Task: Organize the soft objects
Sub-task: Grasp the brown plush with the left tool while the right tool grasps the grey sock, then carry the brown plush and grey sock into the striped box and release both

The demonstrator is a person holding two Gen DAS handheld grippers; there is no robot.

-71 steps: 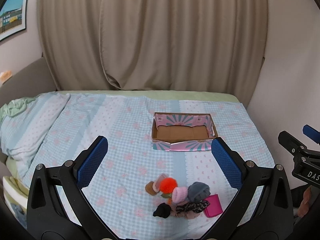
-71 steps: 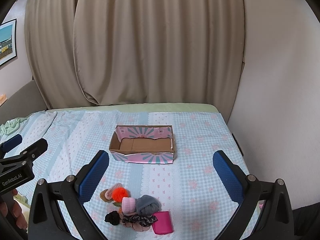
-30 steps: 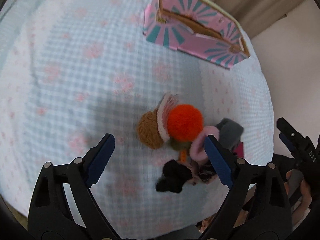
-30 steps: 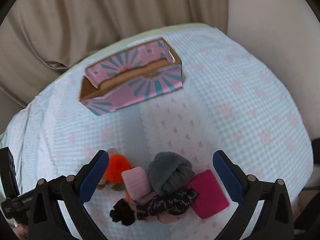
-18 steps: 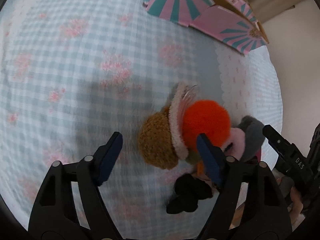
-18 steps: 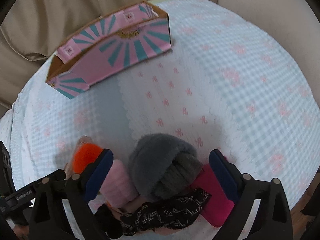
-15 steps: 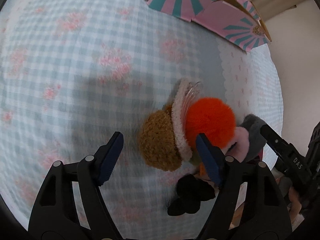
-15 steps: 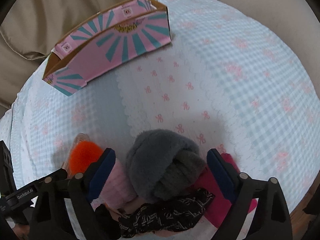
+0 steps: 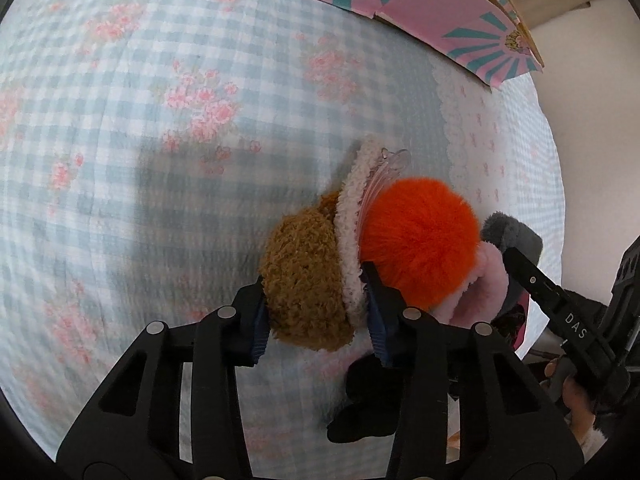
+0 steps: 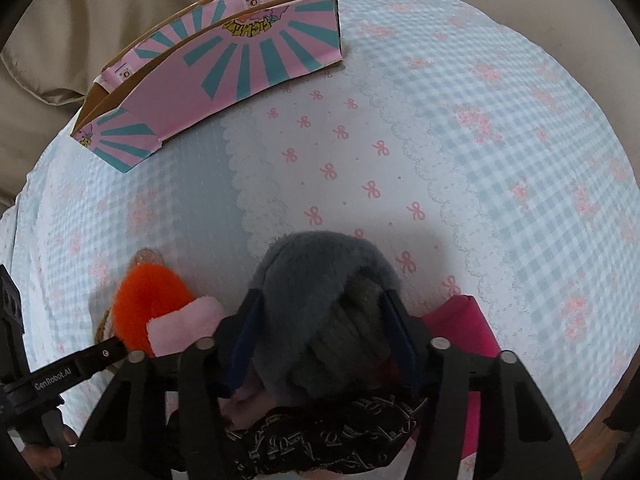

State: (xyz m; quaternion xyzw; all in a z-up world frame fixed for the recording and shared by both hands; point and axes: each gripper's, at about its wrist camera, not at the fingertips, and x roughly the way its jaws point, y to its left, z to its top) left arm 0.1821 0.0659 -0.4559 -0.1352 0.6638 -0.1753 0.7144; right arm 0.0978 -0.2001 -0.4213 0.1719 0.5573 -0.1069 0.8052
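left tongs (image 9: 314, 312): low centre of the left wrist view, blue pads pinching the brown fuzzy piece (image 9: 306, 280) and its cream fleece edge (image 9: 352, 216) between them.
black fuzzy piece (image 9: 368, 396): lower centre-right, partly behind the tongs.
orange pompom (image 9: 420, 244): centre-right, touching the cream edge; a pink fleece piece (image 9: 480, 284) touches its right side.
right tongs (image 10: 320, 336): low centre of the right wrist view, pads pressed against both sides of the grey knotted plush (image 10: 320, 284), pinching it.
black patterned band (image 10: 320, 436): bottom centre, under the grey plush.
magenta pouch (image 10: 464, 324): lower right, just beside the plush.
bed (image 10: 500, 140): blue-and-white gingham cover with pink flowers and a white lace strip with bows; carries the whole heap.
pink and teal cardboard box (image 10: 224, 60): upper left of the right wrist view, top open, well apart from the heap.
beige curtain (image 10: 80, 12): top left, behind the box.
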